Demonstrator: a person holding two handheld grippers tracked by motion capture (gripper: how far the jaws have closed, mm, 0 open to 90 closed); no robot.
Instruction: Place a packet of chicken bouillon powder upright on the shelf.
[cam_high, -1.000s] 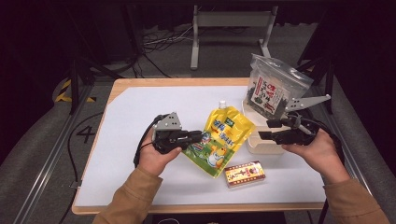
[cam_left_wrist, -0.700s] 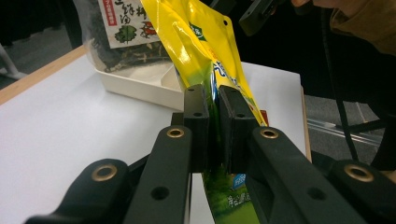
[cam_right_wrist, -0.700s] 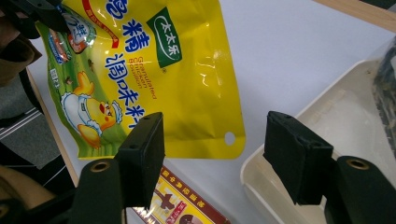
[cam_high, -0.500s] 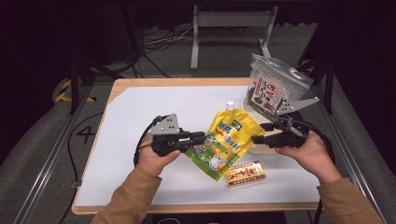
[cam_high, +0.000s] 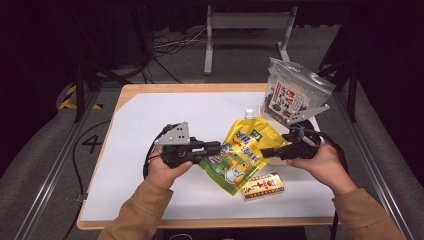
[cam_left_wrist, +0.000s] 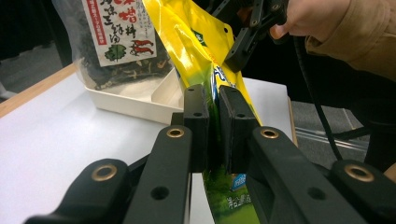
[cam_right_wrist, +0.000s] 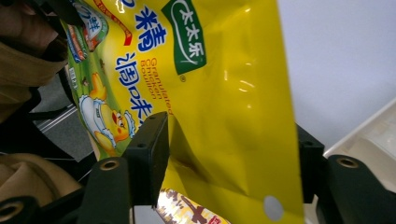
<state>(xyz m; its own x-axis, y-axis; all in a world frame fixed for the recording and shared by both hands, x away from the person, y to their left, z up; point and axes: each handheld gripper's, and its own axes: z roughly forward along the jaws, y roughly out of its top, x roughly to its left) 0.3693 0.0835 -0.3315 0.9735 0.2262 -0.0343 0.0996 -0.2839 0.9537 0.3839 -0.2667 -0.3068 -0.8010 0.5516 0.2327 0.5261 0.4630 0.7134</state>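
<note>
High view: left gripper (cam_high: 216, 146) clamped on the yellow pouch (cam_high: 241, 150); right gripper (cam_high: 265, 151), jaws spread, straddles the pouch's right edge.

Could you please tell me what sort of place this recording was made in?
Probably a lab or studio set up for recording: a white-topped table on bare grey floor, a metal stand with loose cables behind, dark surroundings, and grocery packs like the yellow pouch.

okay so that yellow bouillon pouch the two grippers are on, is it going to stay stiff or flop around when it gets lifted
The yellow pouch will probably flop: its film creases where the right gripper straddles it with open jaws. The glossy surface looks slippery, so the left gripper, pinching one edge, may lose it. With its spout cap and visible bulge, it likely sags.
</note>
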